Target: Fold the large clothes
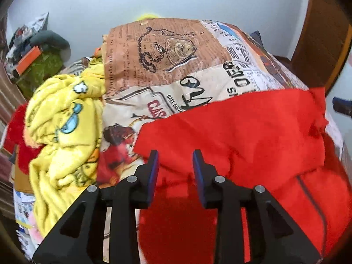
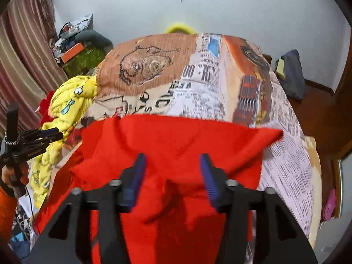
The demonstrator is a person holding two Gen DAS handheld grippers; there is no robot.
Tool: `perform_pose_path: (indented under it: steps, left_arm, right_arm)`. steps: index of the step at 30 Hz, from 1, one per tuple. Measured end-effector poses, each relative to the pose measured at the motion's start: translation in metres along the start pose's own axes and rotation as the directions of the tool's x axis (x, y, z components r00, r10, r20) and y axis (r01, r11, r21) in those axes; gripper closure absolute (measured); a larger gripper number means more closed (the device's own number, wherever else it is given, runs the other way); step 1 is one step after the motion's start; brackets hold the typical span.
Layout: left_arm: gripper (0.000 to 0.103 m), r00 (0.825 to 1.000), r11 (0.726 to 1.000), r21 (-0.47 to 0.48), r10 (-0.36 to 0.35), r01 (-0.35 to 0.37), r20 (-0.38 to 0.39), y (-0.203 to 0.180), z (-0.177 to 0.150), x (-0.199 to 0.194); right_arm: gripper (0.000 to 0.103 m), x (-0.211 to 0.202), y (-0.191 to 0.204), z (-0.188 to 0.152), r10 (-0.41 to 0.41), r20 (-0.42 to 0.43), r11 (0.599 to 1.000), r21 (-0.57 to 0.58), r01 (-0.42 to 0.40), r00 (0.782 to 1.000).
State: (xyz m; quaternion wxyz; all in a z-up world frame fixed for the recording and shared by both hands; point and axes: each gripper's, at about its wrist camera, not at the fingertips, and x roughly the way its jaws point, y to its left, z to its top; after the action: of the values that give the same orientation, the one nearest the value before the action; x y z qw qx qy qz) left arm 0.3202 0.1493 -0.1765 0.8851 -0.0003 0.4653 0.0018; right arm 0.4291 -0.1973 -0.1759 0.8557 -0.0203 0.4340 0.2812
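A large red garment [image 1: 242,132] lies spread on the bed, its far edge folded over; it also fills the middle of the right wrist view [image 2: 176,143]. My left gripper [image 1: 176,167] is open, its blue-padded fingers hovering over the garment's near left part, holding nothing. It also shows at the left of the right wrist view [image 2: 51,135], beside the garment's left edge. My right gripper [image 2: 172,173] is open over the garment's near middle, holding nothing. A dark bit at the right edge of the left wrist view is too small to tell.
The bed carries a newspaper-print cover [image 1: 176,66] [image 2: 275,143]. A crumpled yellow cartoon blanket [image 1: 66,121] [image 2: 66,110] lies at the left. Clutter and a green bag [image 1: 41,66] stand far left. Curtains [image 2: 22,66] hang left; a dark bag [image 2: 290,72] sits on the floor right.
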Motion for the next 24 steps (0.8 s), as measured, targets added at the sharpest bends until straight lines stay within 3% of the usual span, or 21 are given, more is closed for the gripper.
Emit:
perform_pose_path:
  steps: [2, 4, 8, 11, 13, 16, 24]
  left_arm:
    - [0.072, 0.999, 0.999, -0.014, -0.029, 0.029, -0.013, -0.007, 0.008, 0.011]
    - [0.070, 0.997, 0.998, -0.012, -0.064, 0.063, -0.032, -0.019, 0.011, 0.024]
    - [0.049, 0.994, 0.996, 0.037, -0.077, 0.080, -0.073, -0.049, 0.006, 0.049]
    - [0.045, 0.991, 0.994, 0.072, -0.073, 0.082, -0.116, -0.064, -0.004, 0.062]
    - [0.043, 0.989, 0.993, 0.102, -0.050, 0.064, -0.137, -0.070, -0.014, 0.069]
    - [0.031, 0.995, 0.990, 0.142, 0.011, 0.003, -0.099, -0.073, -0.024, 0.065]
    - [0.014, 0.992, 0.994, 0.105, 0.011, 0.002, -0.123, -0.054, -0.055, 0.050]
  right_arm:
    - [0.037, 0.015, 0.003, 0.004, -0.014, -0.017, 1.000, 0.012, 0.014, 1.000]
    - [0.036, 0.031, 0.005, 0.005, -0.020, -0.055, 0.999, 0.024, 0.021, 0.998]
    - [0.036, 0.068, 0.003, -0.001, -0.036, -0.165, 0.998, 0.039, 0.043, 0.986]
    - [0.036, 0.084, -0.005, -0.013, -0.092, -0.228, 0.995, 0.024, 0.100, 0.969]
    - [0.036, 0.083, -0.015, -0.022, -0.119, -0.246, 0.992, 0.014, 0.126, 0.962]
    - [0.036, 0.072, -0.034, -0.032, -0.135, -0.242, 0.989, 0.024, 0.145, 0.961]
    - [0.036, 0.035, -0.072, -0.048, -0.094, -0.232, 0.987, 0.103, 0.121, 0.968]
